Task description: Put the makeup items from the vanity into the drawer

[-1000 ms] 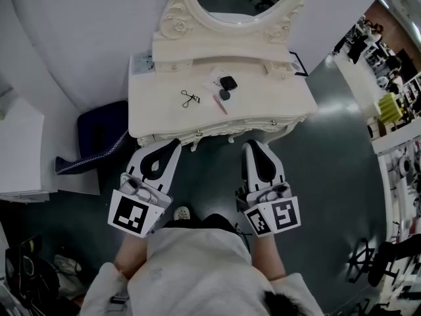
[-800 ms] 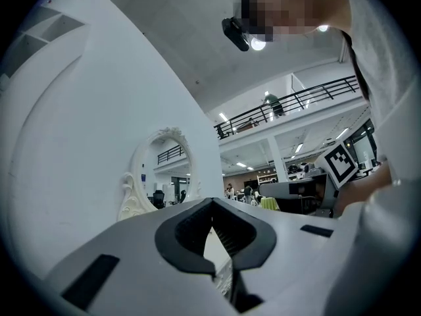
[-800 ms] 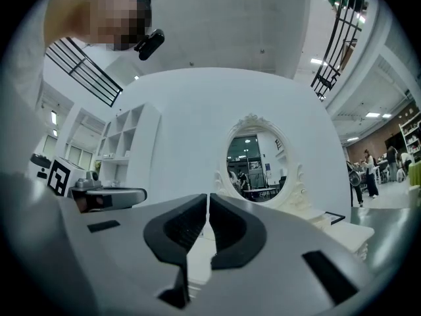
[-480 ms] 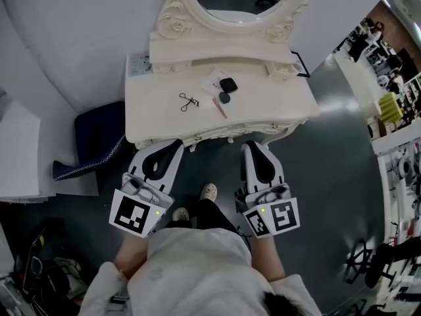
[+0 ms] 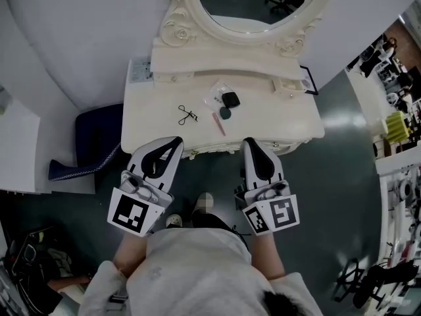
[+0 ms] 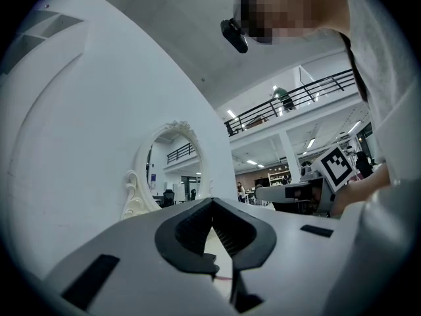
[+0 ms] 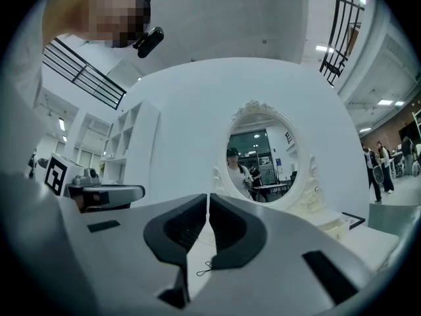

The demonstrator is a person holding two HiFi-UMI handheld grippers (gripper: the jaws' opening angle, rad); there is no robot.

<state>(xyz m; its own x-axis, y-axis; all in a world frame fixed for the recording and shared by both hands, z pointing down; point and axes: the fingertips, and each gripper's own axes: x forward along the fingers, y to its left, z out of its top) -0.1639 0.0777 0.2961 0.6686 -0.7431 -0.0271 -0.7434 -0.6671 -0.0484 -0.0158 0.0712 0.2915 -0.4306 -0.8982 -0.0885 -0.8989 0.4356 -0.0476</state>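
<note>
The white vanity (image 5: 276, 120) stands ahead below its oval mirror (image 5: 256, 5). On its top lie an eyelash curler (image 5: 187, 115), a pink pencil (image 5: 218, 123), a black compact (image 5: 229, 99), a small dark round item (image 5: 224, 112) and a clear packet (image 5: 214, 92). My left gripper (image 5: 173, 141) is shut and empty, its tips at the vanity's front edge. To its right, my right gripper (image 5: 249, 141) is also shut on nothing at that edge. The vanity's front (image 5: 210, 150) looks closed. The left gripper (image 6: 212, 204) and the right gripper (image 7: 208, 197) both show jaws together.
A dark blue seat (image 5: 99, 137) sits left of the vanity, beside a white cabinet (image 5: 20, 153). A framed card (image 5: 308, 79) and a leaflet (image 5: 139, 70) rest on the vanity's back corners. My shoe (image 5: 205, 201) is on the grey floor between the grippers.
I have stepped closer to the vanity; it looks larger and nearer. Both gripper tips, earlier short of its front edge, now reach it. Both jaws stayed shut.
</note>
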